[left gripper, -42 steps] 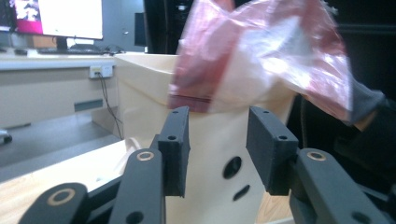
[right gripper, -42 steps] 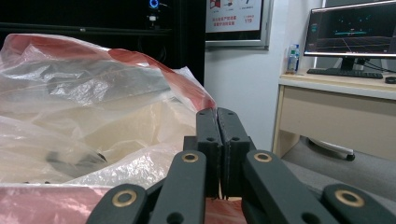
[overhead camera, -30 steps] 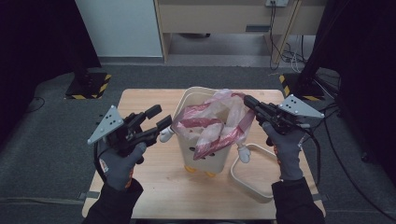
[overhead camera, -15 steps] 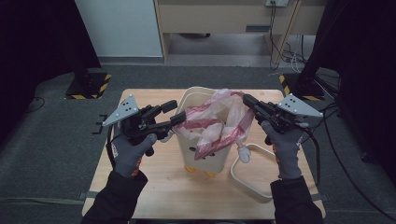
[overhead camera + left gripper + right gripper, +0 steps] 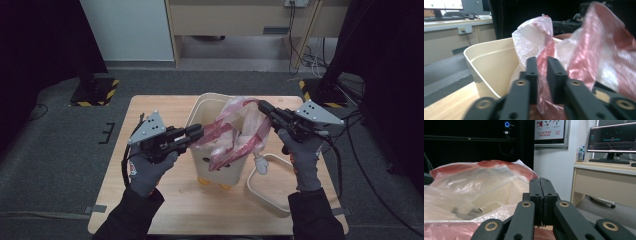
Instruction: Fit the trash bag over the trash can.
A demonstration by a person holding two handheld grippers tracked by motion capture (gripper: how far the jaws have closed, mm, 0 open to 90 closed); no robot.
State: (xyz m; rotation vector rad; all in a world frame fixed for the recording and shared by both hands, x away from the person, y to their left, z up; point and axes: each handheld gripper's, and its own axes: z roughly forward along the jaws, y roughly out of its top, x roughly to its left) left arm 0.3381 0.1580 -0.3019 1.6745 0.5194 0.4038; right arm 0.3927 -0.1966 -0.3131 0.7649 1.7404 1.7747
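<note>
1. High view: a cream bin [image 5: 216, 165] stands mid-table [image 5: 150, 107] with a red-and-clear plastic bag [image 5: 240, 132] draped over its mouth. The left gripper [image 5: 196, 134] meets the bag's left edge; the right gripper [image 5: 264, 107] holds its far right edge. A loose rim ring [image 5: 265, 192] lies beside the bin.
2. Left gripper view: the jaws have just been closing, with a fold of the bag [image 5: 541, 75] between them, apparently pinched. A good stretch likely needs both edges pulled apart evenly over the rim.
3. Right gripper view: the jaws sit tight together on the bag [image 5: 486, 180]; the film between them is hard to make out.
</note>
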